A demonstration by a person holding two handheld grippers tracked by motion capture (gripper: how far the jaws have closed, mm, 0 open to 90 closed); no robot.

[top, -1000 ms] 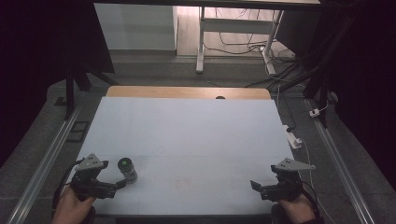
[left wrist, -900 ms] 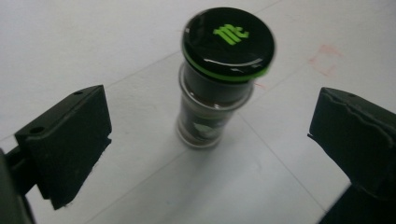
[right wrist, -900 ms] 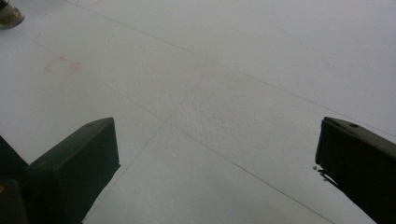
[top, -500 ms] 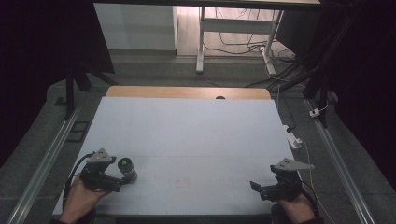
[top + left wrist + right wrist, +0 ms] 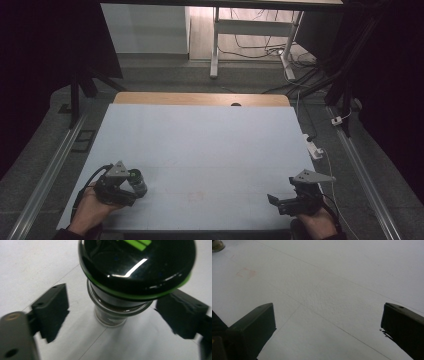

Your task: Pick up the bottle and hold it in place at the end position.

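Glass jar (image 5: 117, 312) now between closing left claw (image 5: 131, 187) jaws, ungripped.

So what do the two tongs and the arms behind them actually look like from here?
Both are black handheld units. The left tongs and the right tongs each carry a grey three-cornered plate on top and trail a black cable. Up close, the left one's fingers are blocky matt-black pads with small screw holes, on a greyish metal piece. The right one's fingers look the same. Dark sleeve cuffs show at the wrists.
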